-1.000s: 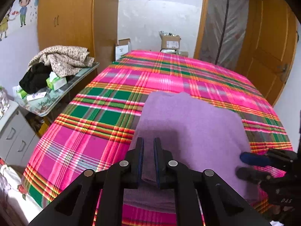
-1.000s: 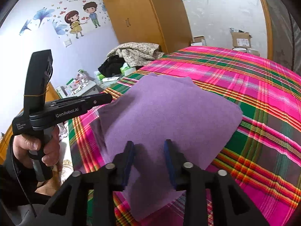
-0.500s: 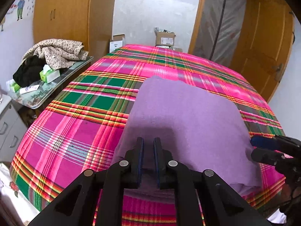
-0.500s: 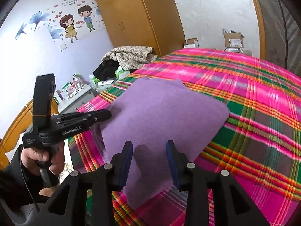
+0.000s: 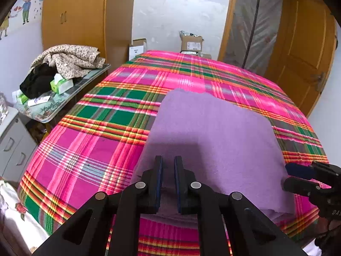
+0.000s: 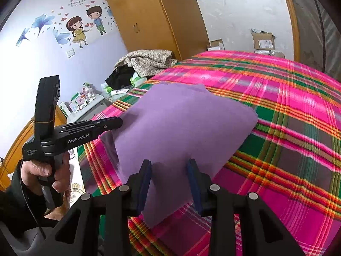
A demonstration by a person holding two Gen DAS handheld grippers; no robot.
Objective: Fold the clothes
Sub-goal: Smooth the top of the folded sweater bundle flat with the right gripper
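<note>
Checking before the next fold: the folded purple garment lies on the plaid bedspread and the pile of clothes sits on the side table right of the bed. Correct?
Not quite. The pile of clothes sits on the side table left of the bed, as the left wrist view shows. The folded purple garment does lie on the plaid bedspread.

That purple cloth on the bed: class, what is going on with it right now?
A person with tongs in each hand is folding a purple cloth on a bed with a pink plaid cover. The cloth already lies folded into a flat rectangle near the bed's edge. The left tongs are nearly closed over its near edge; whether they pinch fabric is unclear. The right tongs stand apart above a corner, closing slightly, gripping nothing.
</note>
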